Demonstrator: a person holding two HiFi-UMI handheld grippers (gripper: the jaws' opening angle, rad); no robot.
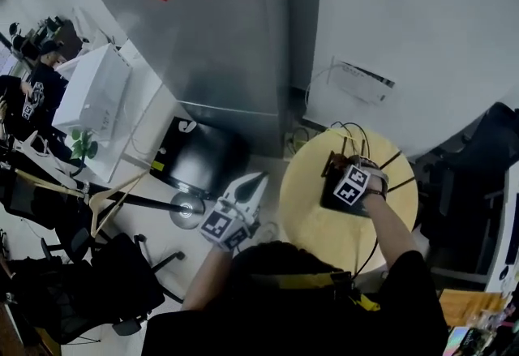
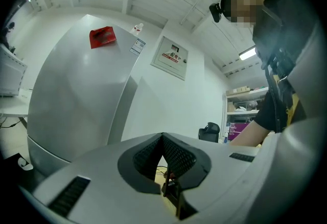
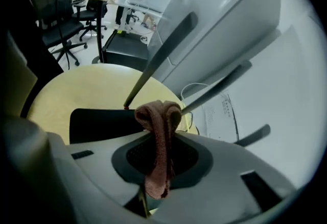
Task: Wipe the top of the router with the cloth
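Observation:
A black router (image 1: 336,199) with long thin antennas (image 3: 158,59) lies on the round yellow table (image 1: 312,216). My right gripper (image 1: 335,166) hovers over the router's far end, shut on a brown cloth (image 3: 157,116). The cloth is bunched at the fingertips and hangs down between the jaws, just above the router's top (image 3: 99,123). My left gripper (image 1: 259,178) is held off the table's left side above the floor. It points toward the grey cabinet, and its jaws are shut with nothing in them (image 2: 162,137).
A tall grey cabinet (image 1: 219,38) stands behind the table, with a black box (image 1: 199,156) on the floor at its foot. Cables (image 1: 353,135) run off the table's far edge toward a white wall box (image 1: 362,80). An office chair (image 1: 113,281) and a wooden hanger (image 1: 109,200) stand at the left.

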